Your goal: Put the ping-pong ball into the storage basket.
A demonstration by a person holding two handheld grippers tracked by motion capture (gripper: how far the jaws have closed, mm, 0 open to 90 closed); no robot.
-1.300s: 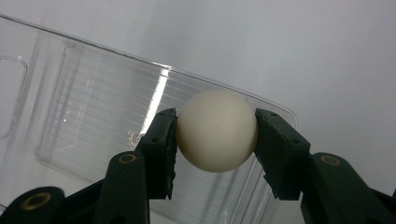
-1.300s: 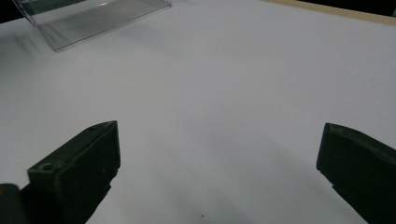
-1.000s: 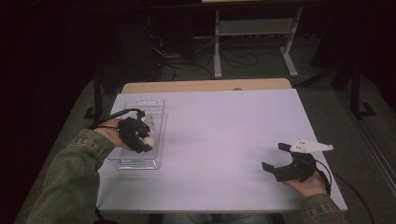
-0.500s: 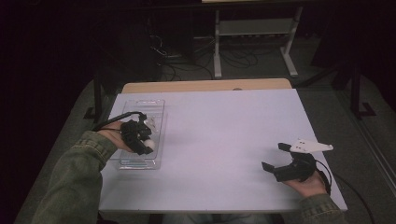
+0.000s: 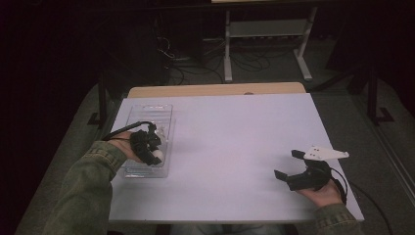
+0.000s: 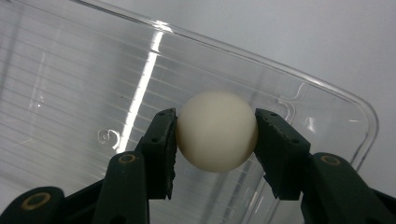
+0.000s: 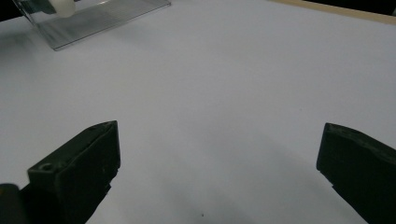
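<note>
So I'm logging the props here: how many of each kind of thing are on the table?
White ball: 1
Clear plastic tray: 1
Total: 2

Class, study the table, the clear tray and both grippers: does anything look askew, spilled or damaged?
Nothing stands out. The left gripper grips a white ball squarely over the intact clear tray; the right gripper rests open on the table.

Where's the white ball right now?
The white ball sits clamped in the left gripper, over the clear tray at the table's left side.
</note>
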